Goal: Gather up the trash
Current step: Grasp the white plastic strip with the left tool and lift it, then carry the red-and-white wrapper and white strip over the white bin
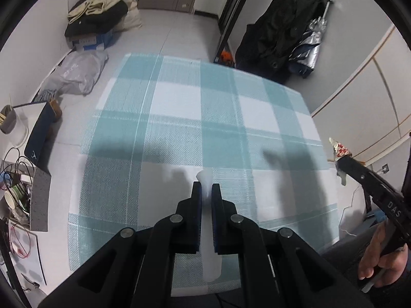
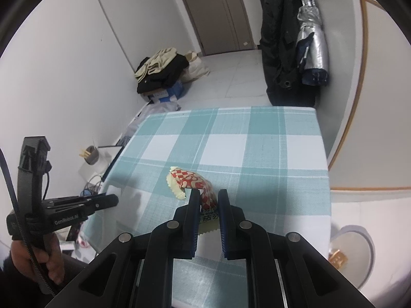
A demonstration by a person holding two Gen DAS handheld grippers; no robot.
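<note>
Two grippers work above a teal checked tablecloth (image 1: pixel 179 118): in the left wrist view, the left gripper (image 1: pixel 207 188) is clamped on a white strip (image 1: pixel 209 231) that runs back between its pads, while at the right edge the right gripper (image 1: pixel 341 157) carries a red-and-white wrapper (image 1: pixel 339 148) at its tip. In the right wrist view, that wrapper (image 2: pixel 190 179) sits pinched between the nearly closed fingers and sticks out ahead of them over the cloth, and the left gripper (image 2: pixel 115 200) hovers closed off the table's left side, held by a hand (image 2: pixel 46 261).

A crumpled red-and-white checked wrapper (image 2: pixel 191 183) and a white paper strip (image 1: pixel 206 197), both pinched above the checked counter (image 2: pixel 257 154).
</note>
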